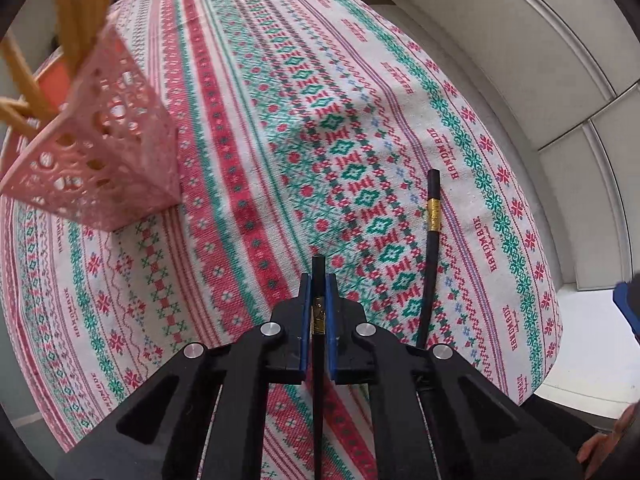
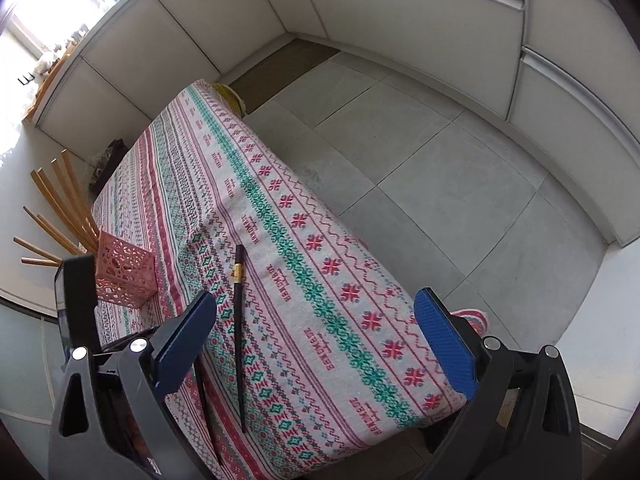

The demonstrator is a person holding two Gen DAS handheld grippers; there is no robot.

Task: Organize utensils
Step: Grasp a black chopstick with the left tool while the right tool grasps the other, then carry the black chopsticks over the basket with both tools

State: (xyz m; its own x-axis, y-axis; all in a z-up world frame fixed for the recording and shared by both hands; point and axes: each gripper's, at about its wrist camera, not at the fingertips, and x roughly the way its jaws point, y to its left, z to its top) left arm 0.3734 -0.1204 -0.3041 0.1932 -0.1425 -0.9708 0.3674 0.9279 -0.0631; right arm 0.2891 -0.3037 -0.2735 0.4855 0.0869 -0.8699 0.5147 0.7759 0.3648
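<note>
At the left edge of the bench, which is covered in a red, green and white patterned cloth, a pink perforated holder stands with pale wooden chopsticks fanning out of its top; the right wrist view shows the same pink holder close to that left edge, its wooden sticks leaning outward past the cloth. Further right, near the middle of the bench's near side, the left tool is closed on a black chopstick, its blue pads pressed against either side of the stick at its gold band, with the stick's tip showing just past the fingertips and the rest running back under the tool. Just beside it to the right, a second black chopstick with a gold band lies flat on the cloth, apart from the gripped one and nearer the bench's right edge. In the right wrist view this second stick lies lengthwise on the cloth, and the right tool hangs above the near end of the bench with its blue pads spread wide and nothing between them, the loose stick lying beneath and just inside its left finger. Pale floor tiles and white cabinet fronts lie beyond the bench's right edge.
</note>
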